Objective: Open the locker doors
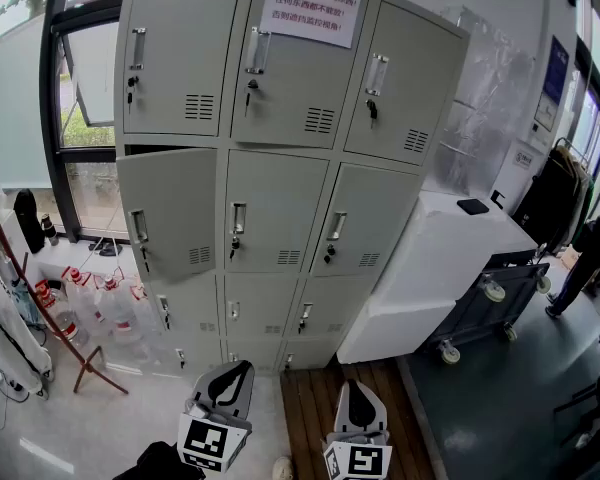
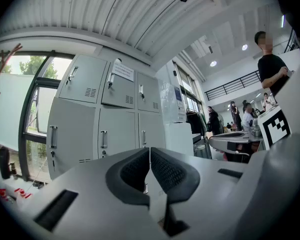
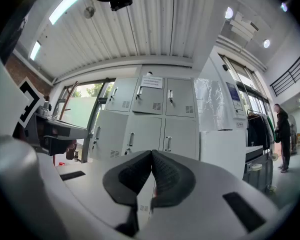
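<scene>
A grey locker cabinet with three columns of doors stands ahead of me, each door with a metal handle and a key lock. The left door of the middle row hangs slightly ajar; the other doors look closed. A white notice with red print is stuck on the top middle door. My left gripper and right gripper are low in the head view, well short of the lockers, both shut and holding nothing. The left gripper and the right gripper both point at the cabinet.
A white appliance stands against the cabinet's right side, with a dark wheeled cart in front of it. At the left are a red coat rack, bottles on the floor and a window. A person stands at the far right.
</scene>
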The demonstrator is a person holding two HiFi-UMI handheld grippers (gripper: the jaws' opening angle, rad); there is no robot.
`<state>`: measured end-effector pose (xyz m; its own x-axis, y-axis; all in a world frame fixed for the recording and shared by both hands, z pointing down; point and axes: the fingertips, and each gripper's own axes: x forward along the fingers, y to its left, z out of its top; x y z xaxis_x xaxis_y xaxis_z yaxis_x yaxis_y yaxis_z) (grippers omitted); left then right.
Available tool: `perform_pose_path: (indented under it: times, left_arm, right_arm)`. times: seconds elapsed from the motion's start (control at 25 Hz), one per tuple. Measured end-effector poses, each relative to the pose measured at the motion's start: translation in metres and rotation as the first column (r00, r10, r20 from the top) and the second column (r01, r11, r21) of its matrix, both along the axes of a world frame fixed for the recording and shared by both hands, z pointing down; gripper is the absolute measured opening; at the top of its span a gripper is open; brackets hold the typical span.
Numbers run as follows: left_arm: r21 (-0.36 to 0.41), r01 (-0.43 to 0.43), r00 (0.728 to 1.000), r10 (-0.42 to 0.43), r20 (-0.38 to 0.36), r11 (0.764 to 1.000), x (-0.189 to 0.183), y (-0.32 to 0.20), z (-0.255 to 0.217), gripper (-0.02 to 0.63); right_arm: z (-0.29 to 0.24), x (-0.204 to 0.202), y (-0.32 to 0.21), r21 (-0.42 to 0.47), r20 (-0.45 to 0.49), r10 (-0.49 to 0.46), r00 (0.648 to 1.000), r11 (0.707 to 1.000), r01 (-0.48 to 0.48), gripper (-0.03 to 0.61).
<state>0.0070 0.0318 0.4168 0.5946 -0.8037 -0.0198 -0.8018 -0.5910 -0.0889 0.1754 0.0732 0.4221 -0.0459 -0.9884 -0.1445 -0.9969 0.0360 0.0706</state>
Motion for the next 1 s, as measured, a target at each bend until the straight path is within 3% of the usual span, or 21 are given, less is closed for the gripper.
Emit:
perform_pose_path:
  times: [0.32,0.6,1.0]
  left_arm:
    - [0.019,-0.017,1.000,0.017,-0.014,1.000,-0.008,-0.015,-0.004,0.026]
    - [0.017,-0.020,1.000,0.020,-0.007,1.000,-0.013,-0.035,-0.006,0.026]
    - [0.037,0.003,1.000,-0.003,-0.010,0.999,0.001,-0.104,-0.013,0.026]
  right_arm:
    - [0.000,-0.008,-0.012,-0.002,-0.001,0.016,1.000,1.000,-0.016,0.015]
    - [0.012,-0.013,-0.028,-0.059,-0.076,0.015,0.997,0.998,-0.020,0.015]
    - [0.012,0.000,-0.104,-0.066,-0.088,-0.010,0.996,0.998,0.004,0.015]
